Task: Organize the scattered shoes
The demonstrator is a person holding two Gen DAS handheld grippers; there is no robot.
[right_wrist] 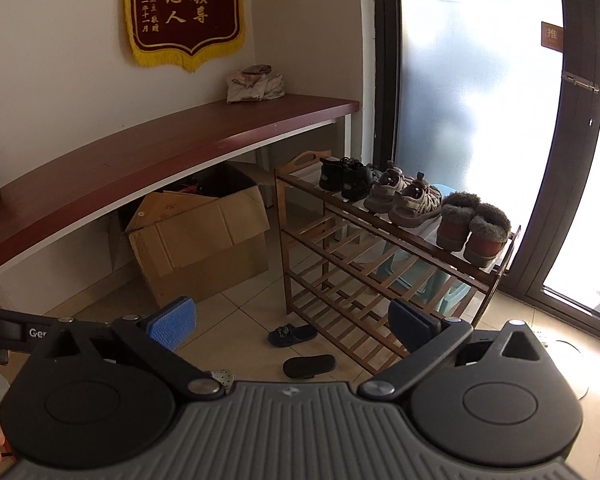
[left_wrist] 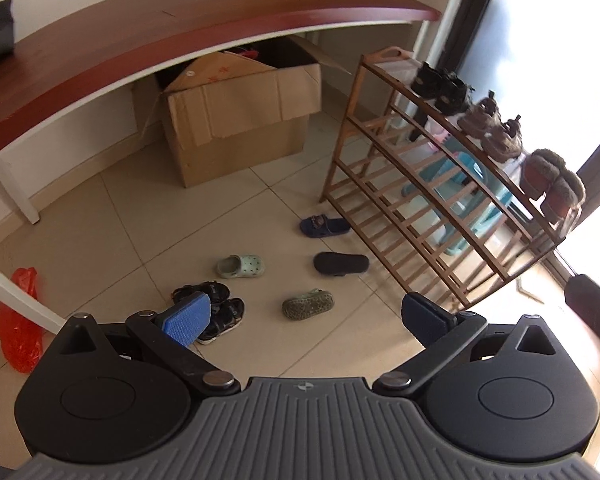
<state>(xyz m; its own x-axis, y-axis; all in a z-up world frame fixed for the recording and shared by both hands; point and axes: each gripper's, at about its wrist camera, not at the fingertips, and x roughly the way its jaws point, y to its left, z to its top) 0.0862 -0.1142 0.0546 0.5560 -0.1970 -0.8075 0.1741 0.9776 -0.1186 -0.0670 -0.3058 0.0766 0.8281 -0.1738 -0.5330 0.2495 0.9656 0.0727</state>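
Both the left gripper (left_wrist: 306,316) and right gripper (right_wrist: 292,326) are held spread and empty. The pair of black sandals (left_wrist: 220,308) is best approached low and pinched at a strap, then carried to the shoe rack (left_wrist: 384,184).

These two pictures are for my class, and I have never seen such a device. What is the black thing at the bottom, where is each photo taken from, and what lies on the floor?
A person holds a hand tool in each hand, with a camera looking along its jaws. One picture is from the left gripper, the other from the right gripper. Both are open and hold nothing. On the floor lie loose shoes: a green clog, a black slipper, a blue slipper, black sandals. The shoe rack has three pairs on top.
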